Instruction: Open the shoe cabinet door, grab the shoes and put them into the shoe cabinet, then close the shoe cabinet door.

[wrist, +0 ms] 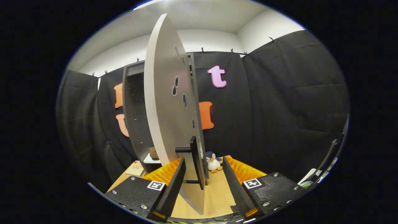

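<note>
Flat matte door (164, 118) – hand-held gripper (203, 177) agape

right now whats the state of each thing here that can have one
cabinet door: swung open, edge-on between the fingers
door handle: free, between the fingers, not gripped
gripper: open, fingers either side of the door edge
cabinet: open, a brown thing on its shelf
toy penguin: upright on the floor beyond the fingers

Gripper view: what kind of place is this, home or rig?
Likely a staged recording booth, not a home: black cloth clipped up as walls, one grey cabinet with its door open between the hand-held gripper fingers.
</note>
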`<action>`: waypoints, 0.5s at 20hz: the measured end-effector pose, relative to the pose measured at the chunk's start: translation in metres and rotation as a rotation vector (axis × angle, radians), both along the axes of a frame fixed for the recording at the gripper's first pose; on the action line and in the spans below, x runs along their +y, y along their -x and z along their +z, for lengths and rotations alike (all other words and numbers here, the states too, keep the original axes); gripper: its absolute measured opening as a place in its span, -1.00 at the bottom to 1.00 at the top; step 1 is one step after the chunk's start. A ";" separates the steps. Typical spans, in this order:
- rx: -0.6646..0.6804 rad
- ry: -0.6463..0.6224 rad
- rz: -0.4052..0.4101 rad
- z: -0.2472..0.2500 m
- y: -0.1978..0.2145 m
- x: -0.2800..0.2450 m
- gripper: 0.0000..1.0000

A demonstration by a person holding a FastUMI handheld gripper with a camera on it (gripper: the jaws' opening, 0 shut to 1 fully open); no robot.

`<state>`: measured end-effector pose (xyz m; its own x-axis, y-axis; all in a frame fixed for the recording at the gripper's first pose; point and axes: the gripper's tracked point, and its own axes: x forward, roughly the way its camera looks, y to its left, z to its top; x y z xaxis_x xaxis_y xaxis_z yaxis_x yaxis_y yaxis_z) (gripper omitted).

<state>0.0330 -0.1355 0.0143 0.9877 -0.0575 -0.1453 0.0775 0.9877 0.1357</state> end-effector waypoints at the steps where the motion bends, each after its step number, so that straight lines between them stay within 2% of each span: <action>1: -0.004 -0.006 0.028 0.000 -0.002 0.008 0.53; 5: -0.014 -0.057 0.129 -0.002 -0.012 0.040 0.53; 10: -0.018 -0.053 0.192 -0.003 -0.023 0.065 0.55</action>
<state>0.0556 -0.0708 0.0115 0.9822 0.1392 -0.1257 -0.1143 0.9756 0.1872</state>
